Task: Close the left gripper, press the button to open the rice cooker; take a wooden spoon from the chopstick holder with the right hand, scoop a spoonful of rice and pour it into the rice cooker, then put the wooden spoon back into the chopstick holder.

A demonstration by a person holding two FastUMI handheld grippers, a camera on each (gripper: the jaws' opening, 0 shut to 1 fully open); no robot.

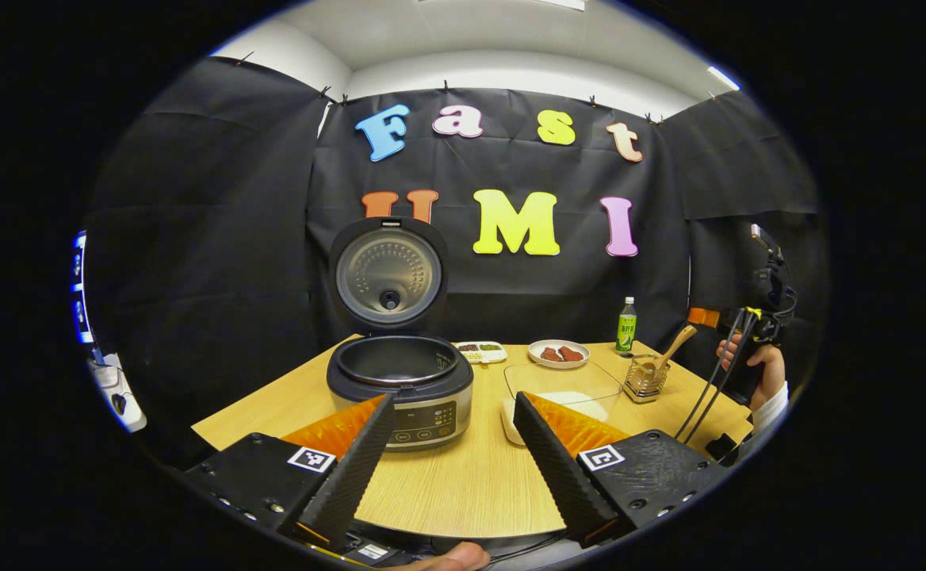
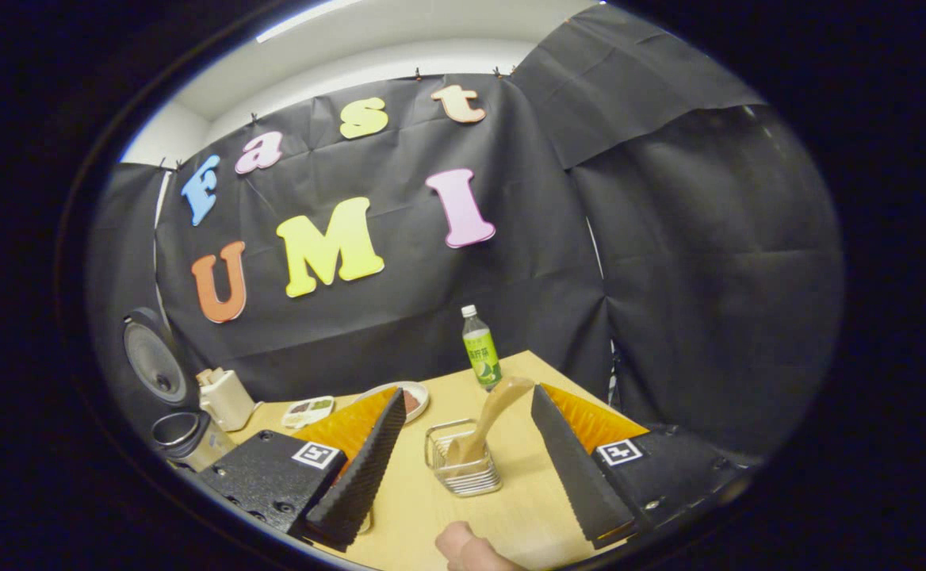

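The rice cooker (image 1: 399,388) stands on the wooden table with its lid (image 1: 388,274) swung upright and the inner pot showing. My left gripper (image 1: 451,412) hangs open just in front of it, touching nothing. A clear container of rice (image 1: 562,392) lies to the cooker's right. Farther right, the wooden spoon (image 1: 669,349) leans in the chopstick holder (image 1: 644,379). In the right gripper view the spoon (image 2: 491,416) rests in the holder (image 2: 463,464), and my right gripper (image 2: 467,404) is open around it without touching. The other gripper and a hand (image 1: 756,361) show at the right edge.
A green bottle (image 2: 480,349) stands at the table's far edge. A plate with reddish food (image 1: 559,354) and a small divided dish (image 1: 480,350) lie behind the rice container. The open cooker (image 2: 181,432) shows at the left of the right gripper view. A thumb (image 2: 463,547) shows below.
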